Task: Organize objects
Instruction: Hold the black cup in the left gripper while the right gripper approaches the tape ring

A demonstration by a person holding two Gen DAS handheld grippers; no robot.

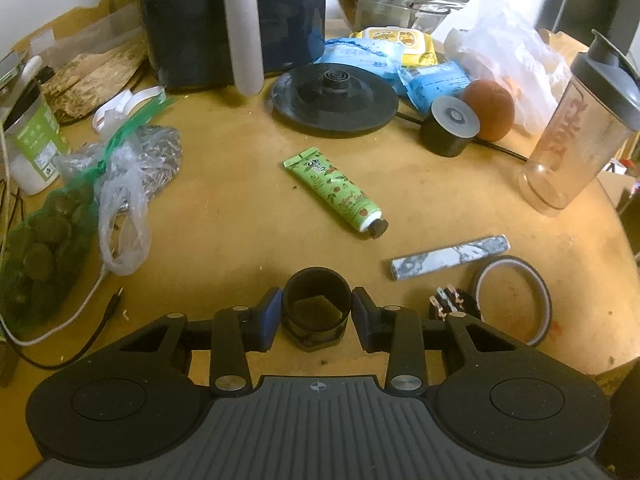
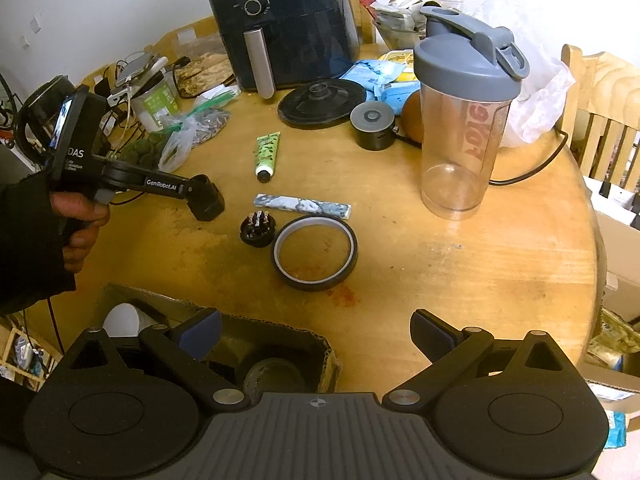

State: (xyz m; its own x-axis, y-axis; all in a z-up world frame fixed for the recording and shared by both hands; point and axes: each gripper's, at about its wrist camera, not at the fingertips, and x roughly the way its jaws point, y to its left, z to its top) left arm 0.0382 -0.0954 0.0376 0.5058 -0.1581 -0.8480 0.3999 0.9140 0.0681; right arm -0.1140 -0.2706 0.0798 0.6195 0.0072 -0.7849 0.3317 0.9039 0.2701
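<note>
My left gripper [image 1: 316, 316] is shut on a small black open-topped cylinder [image 1: 316, 292] that rests on the round wooden table [image 1: 240, 220]. In the right wrist view a gloved hand holds that gripper [image 2: 206, 200] at the left, tip down on the table. Close by lie a black plug piece with copper prongs [image 2: 258, 232], a dark tape ring [image 2: 314, 282], a grey marbled bar [image 2: 302, 205] and a green tube [image 2: 267, 154]. My right gripper [image 2: 316, 334] hangs open and empty above the table's near edge, over an open cardboard box [image 2: 280, 332].
A clear shaker bottle [image 2: 464, 120] with a grey lid stands to the right. At the back are a black air fryer [image 2: 288, 20], a kettle base [image 2: 320, 104], an orange [image 1: 490, 110] and food packets. Bags and a jar crowd the left edge [image 1: 80, 184].
</note>
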